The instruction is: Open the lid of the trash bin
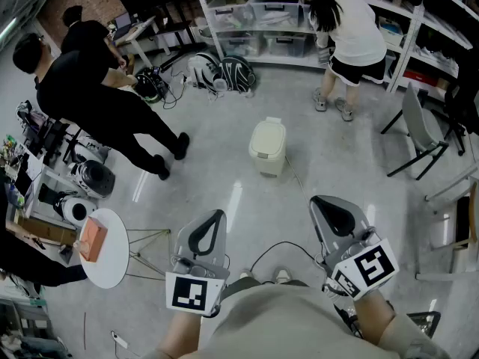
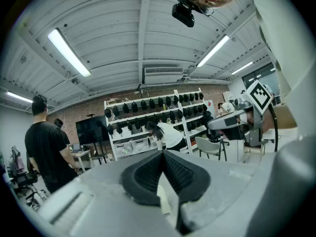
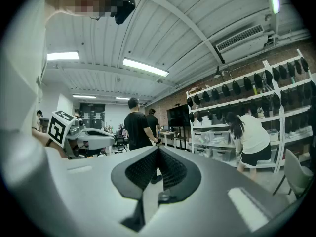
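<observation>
A small cream trash bin (image 1: 268, 147) stands on the grey floor ahead of me, its lid down. My left gripper (image 1: 207, 232) and right gripper (image 1: 337, 214) are held close to my body, well short of the bin, both tilted upward. In the left gripper view the jaws meet at the tips of the left gripper (image 2: 163, 153) with nothing between them. The right gripper (image 3: 158, 149) also has its jaws together and empty. Neither gripper view shows the bin.
A round white side table (image 1: 105, 247) with an orange box (image 1: 92, 238) stands at my left. A person in black (image 1: 97, 96) bends at the left; another person (image 1: 350, 36) stands at shelving (image 1: 258, 21) at the back. Folding chairs (image 1: 423, 129) stand right. A cable (image 1: 273, 249) runs along the floor.
</observation>
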The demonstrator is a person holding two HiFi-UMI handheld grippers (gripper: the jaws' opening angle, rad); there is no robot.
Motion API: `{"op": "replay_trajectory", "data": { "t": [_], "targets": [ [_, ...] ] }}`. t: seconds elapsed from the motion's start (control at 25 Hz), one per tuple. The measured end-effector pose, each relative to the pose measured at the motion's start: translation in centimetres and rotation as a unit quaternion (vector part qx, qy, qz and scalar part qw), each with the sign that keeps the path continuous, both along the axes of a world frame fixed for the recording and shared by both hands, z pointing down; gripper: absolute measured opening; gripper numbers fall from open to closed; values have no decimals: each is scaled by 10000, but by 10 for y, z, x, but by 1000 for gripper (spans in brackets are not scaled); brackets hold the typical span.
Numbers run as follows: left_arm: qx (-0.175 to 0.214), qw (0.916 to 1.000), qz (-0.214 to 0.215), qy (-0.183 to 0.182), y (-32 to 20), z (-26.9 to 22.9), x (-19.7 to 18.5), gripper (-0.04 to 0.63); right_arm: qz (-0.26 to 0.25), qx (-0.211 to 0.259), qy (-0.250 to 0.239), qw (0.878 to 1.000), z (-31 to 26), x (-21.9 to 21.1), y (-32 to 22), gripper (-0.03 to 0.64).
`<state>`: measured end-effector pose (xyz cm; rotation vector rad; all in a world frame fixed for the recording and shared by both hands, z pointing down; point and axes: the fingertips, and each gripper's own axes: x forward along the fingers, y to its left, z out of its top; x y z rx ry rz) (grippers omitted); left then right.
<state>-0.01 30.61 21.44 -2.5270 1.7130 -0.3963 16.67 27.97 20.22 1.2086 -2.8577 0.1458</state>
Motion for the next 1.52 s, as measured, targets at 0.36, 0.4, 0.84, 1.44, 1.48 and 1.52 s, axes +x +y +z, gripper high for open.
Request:
{"op": "replay_trajectory", "data": {
  "t": [0.36,0.4,0.84,1.44,1.48,1.52],
  "targets": [
    [-7,10000,-19,-17,0,1,1,3,25,-121,-171,9998,3,5,0,3],
    [-2,10000,-25,-28,-1,1,0,2,18,-133,-163,9998,4,5,0,3],
    [46,10000,-56,25,-34,10,-15,2,15,-191,-5,9998,19,-7,-33,3],
    [-254,9992,290,110,-200,32,-87,2,380,-534,202,9976,40,-81,-192,3],
    [-271,9991,325,100,-214,32,-95,2,399,-563,232,9973,41,-89,-205,3],
    [-282,9989,361,90,-229,32,-103,2,416,-599,263,9970,42,-98,-219,3]
  ]
}}
